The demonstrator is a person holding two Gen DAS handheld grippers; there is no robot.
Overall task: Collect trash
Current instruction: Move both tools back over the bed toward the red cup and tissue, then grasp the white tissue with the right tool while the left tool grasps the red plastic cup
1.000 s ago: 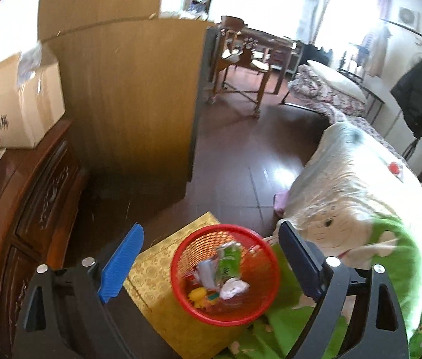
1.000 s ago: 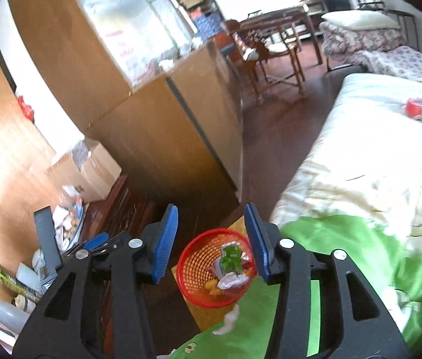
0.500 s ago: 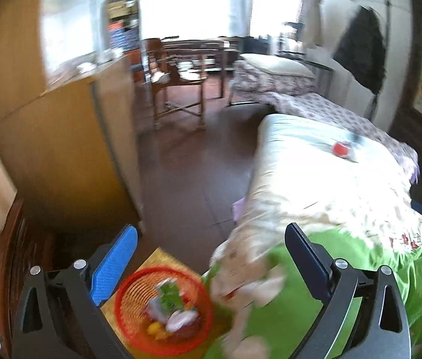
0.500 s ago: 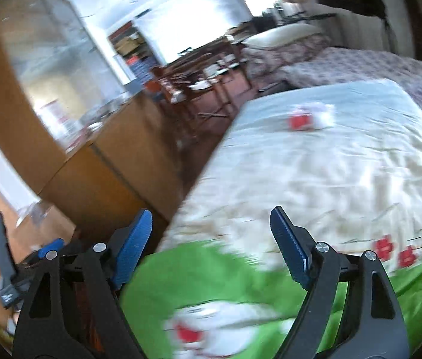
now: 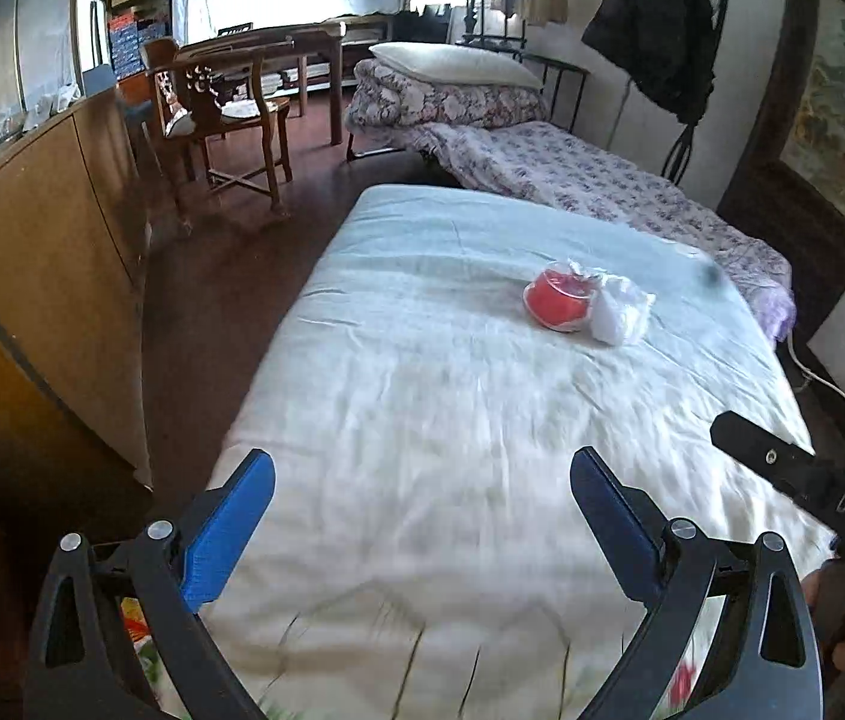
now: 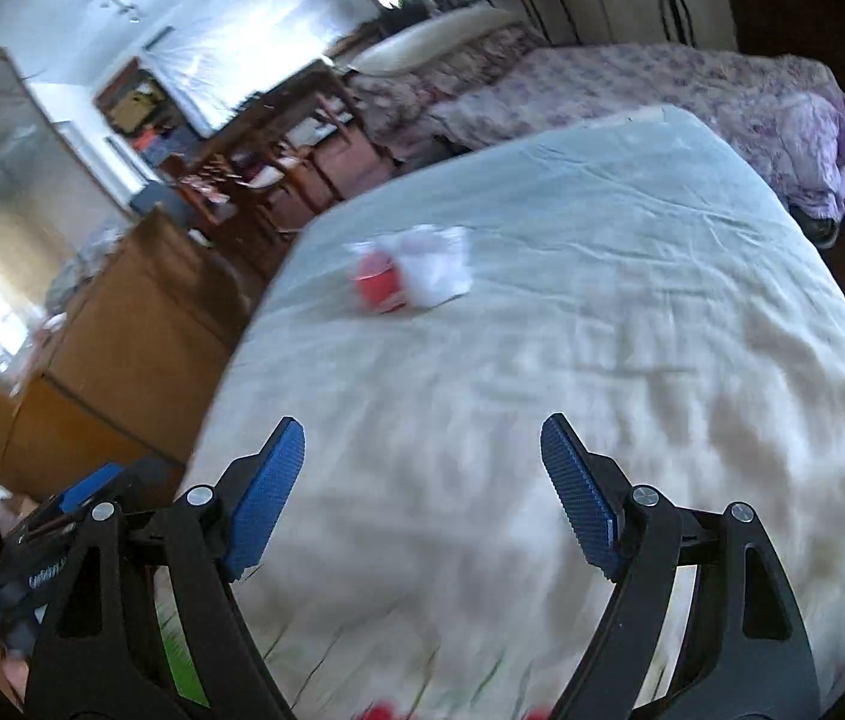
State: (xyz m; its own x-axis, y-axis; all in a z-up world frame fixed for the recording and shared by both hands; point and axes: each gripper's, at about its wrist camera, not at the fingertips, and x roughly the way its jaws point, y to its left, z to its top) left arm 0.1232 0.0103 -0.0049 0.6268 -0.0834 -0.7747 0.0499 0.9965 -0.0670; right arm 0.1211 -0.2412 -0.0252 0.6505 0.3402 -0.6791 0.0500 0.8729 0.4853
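Observation:
A red cup [image 5: 557, 302] lies on its side on the pale bed sheet [image 5: 452, 420], touching a crumpled white wrapper [image 5: 620, 309]. Both also show, blurred, in the right wrist view: the cup [image 6: 380, 291] and the wrapper [image 6: 437, 267]. My left gripper [image 5: 422, 516] is open and empty, above the near part of the bed, well short of the trash. My right gripper [image 6: 422, 492] is open and empty, also over the near part of the bed. The red trash basket is out of view.
A wooden cabinet [image 5: 44, 276] stands left of the bed across a strip of dark floor [image 5: 212, 276]. A chair [image 5: 224, 114] and table stand beyond. A second bed with floral bedding [image 5: 572, 174] runs along the far right. The right gripper's body [image 5: 806, 480] shows at right.
Both grippers swung away from the red basket on the floor and up over the bed. The red cup and white wrapper on the sheet came into view ahead. The right gripper's jaws opened wider.

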